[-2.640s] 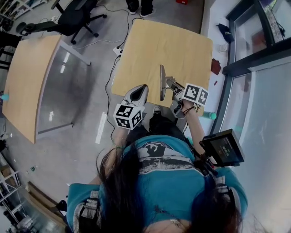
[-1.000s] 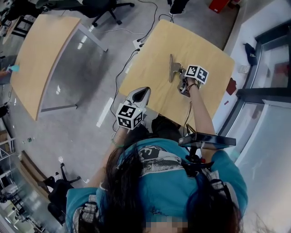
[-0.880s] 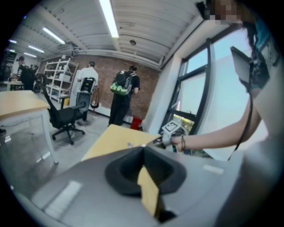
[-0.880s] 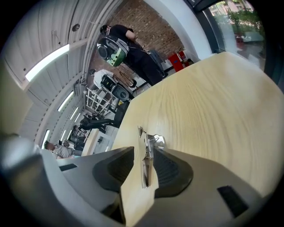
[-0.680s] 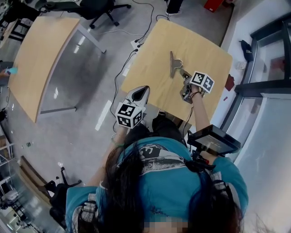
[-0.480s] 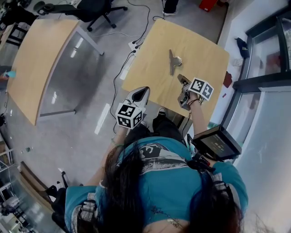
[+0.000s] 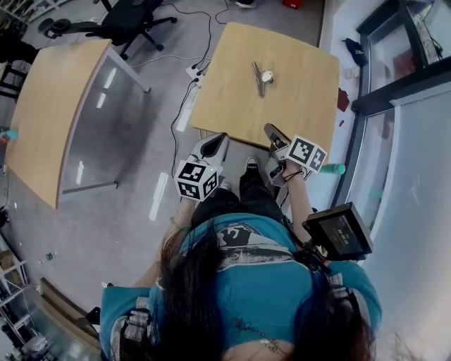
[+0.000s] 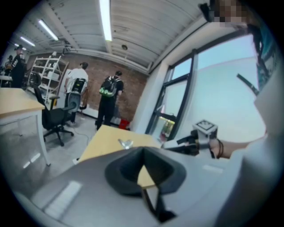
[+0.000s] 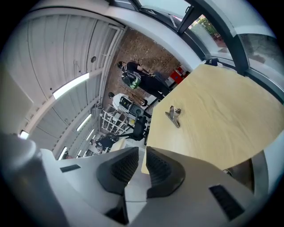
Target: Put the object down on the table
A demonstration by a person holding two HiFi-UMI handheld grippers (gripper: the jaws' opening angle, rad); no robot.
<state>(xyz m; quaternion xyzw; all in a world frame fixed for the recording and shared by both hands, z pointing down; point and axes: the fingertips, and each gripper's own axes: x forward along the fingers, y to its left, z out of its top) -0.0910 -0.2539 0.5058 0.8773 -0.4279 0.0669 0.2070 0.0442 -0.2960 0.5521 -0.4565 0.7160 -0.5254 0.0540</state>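
The object, a metal spring clip, lies flat on the far middle of the small wooden table, with nothing touching it. My right gripper hangs off the table's near edge, well short of the clip. Its jaws stand a narrow gap apart with nothing between them. My left gripper is held below the near edge, shut and empty. In the right gripper view the clip sits ahead of the gripper on the tabletop. The left gripper view shows the clip beyond that gripper.
A longer wooden table stands to the left across bare grey floor. An office chair and floor cables lie beyond it. A glass wall frame runs along the right, with a teal bottle near it. People stand far off.
My right gripper carried the clip out over the table, let it go and drew back past the near edge. The clip stays lying on the table. The left gripper has barely moved.
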